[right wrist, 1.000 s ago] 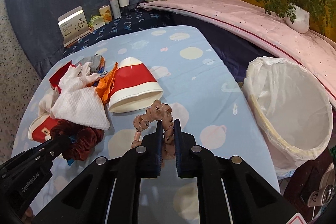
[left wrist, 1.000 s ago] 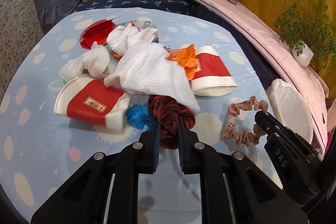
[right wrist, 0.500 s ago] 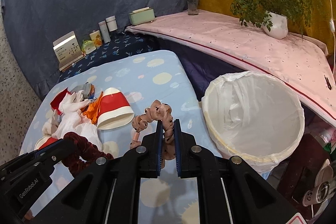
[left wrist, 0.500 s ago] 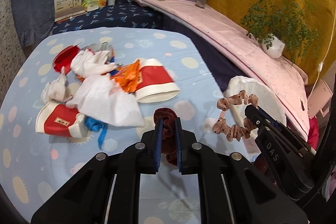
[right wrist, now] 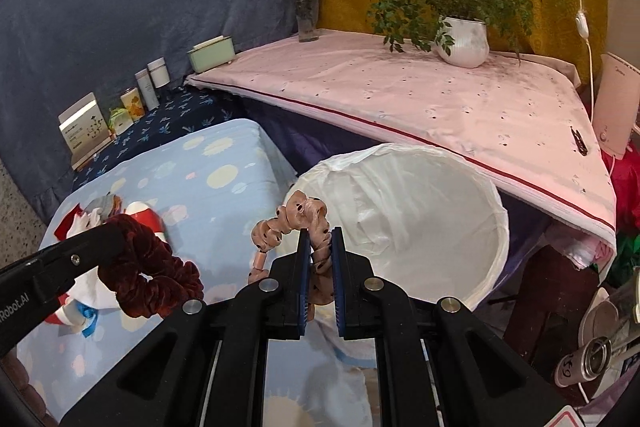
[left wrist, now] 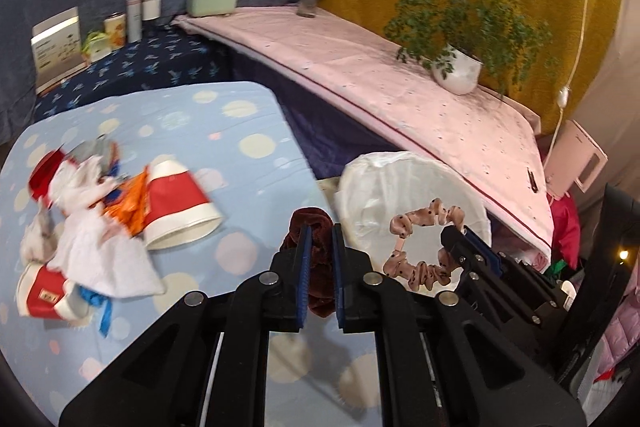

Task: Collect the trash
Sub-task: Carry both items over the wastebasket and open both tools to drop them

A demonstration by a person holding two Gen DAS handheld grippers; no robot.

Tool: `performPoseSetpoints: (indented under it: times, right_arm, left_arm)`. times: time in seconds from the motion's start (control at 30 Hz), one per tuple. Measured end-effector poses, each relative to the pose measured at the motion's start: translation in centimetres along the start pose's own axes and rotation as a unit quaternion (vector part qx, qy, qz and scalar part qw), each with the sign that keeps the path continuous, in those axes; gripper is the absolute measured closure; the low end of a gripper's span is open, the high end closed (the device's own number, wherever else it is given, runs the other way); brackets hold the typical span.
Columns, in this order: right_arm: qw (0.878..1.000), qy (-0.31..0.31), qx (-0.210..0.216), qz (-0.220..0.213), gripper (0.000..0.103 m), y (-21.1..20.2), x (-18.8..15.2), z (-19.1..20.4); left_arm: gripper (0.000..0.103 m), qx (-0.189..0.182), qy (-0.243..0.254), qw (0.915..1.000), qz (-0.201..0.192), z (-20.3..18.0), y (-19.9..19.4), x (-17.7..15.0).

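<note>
- Scrunchies travelling: both lifted off the spotted blue cloth (left wrist: pixel 248 115) within the last second, now hanging in the air near the white-lined bin (right wrist: pixel 404 211) instead of lying beside the litter pile.
- Bin filling far more of both views than 1 second ago; reading this as the carry phase nearing its end, release not yet done.
- Left gripper (left wrist: pixel 320 251) clamping the dark red velvet scrunchie (left wrist: pixel 316 259); jaws nearly shut, having just been closing a little further onto the fabric, scrunchie bunched between the blue pads and drooping below them.
- Right gripper (right wrist: pixel 320 255) pinching the pink dotted scrunchie (right wrist: pixel 296 223); jaws nearly shut, loop arching up and to the left of the pads.
- Pink scrunchie showing in front of the bin's liner in the left wrist view; red scrunchie lagging, hanging over the cloth's edge just beside the bin rim.
- Pose: both grippers angling downward, side by side, right one nearer the bin mouth.
- Remaining on the cloth: 2 red-and-white paper cups (left wrist: pixel 176 203), white tissue (left wrist: pixel 100 251), orange wrapper (left wrist: pixel 130 203), blue scrap, all well apart from the bin.
- Judging the task as early: 2 items in transit, pile untouched.
</note>
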State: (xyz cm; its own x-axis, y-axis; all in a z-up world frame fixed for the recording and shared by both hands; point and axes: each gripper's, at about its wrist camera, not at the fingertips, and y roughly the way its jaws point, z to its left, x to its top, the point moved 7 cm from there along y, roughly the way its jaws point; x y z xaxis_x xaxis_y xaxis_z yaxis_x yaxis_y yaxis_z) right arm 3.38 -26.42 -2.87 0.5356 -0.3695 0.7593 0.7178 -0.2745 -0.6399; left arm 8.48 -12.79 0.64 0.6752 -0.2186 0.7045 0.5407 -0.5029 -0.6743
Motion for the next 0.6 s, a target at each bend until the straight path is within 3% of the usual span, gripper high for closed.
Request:
performPoseSetpoints:
  times: [0.5, 0.57, 0.6]
  right_arm:
    - [0.997, 0.044, -0.057, 0.018, 0.091, 3.8, 0.5, -7.6]
    - [0.997, 0.046, -0.061, 0.021, 0.087, 4.2, 0.5, -7.9]
    - [0.997, 0.047, -0.064, 0.019, 0.087, 4.2, 0.5, -8.0]
  left_arm:
    - [0.092, -0.079, 0.043, 0.9953, 0.035, -7.6, 6.7, 2.5]
    - [0.081, -0.073, 0.042, 0.9957, 0.039, -7.7, 7.2, 2.4]
    - [0.065, -0.067, 0.041, 0.9962, 0.038, -7.8, 7.5, 2.4]
